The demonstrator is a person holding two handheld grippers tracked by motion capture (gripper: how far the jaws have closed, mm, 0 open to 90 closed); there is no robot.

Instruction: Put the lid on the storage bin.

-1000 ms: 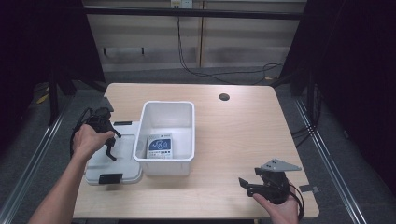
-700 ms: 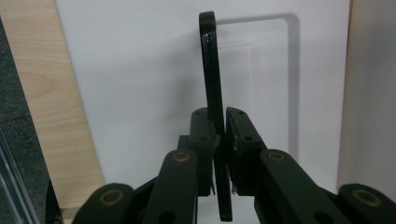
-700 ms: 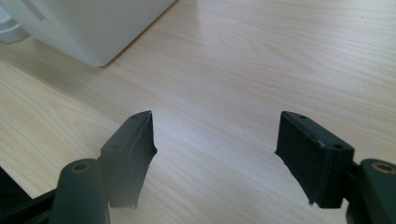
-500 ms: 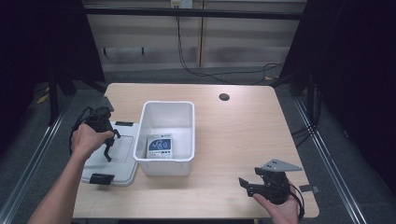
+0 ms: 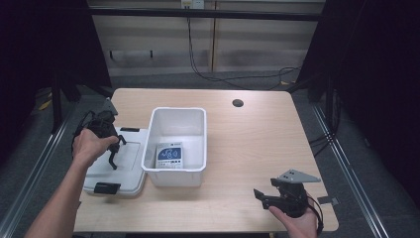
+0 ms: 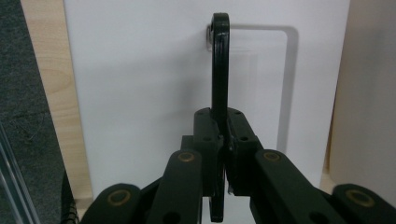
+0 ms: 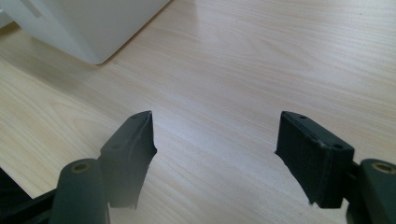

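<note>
A white bin lid [image 5: 130, 166] lies flat on the table's left side, with a black clip [image 5: 106, 187] at its near end. In the left gripper view, a thin black handle [image 6: 220, 70] stands up from the lid [image 6: 140, 93]. My left gripper [image 6: 223, 135] is shut on that handle, its jaws pressed against both sides. From above, the left gripper [image 5: 114, 154] points down over the lid. My right gripper [image 5: 261, 195] rests by the front right edge, open, with bare wood between its pads [image 7: 215, 140].
An open white bin [image 5: 200, 148] stands right of the lid and holds a blue and white packet [image 5: 169, 154]. Its corner [image 7: 93, 32] appears far off in the right gripper view. A round hole [image 5: 237, 103] sits at the table's back.
The left hand has drifted slightly to the left, and the lid's near end with its clip has shifted left with it. The right hand has kept still.
</note>
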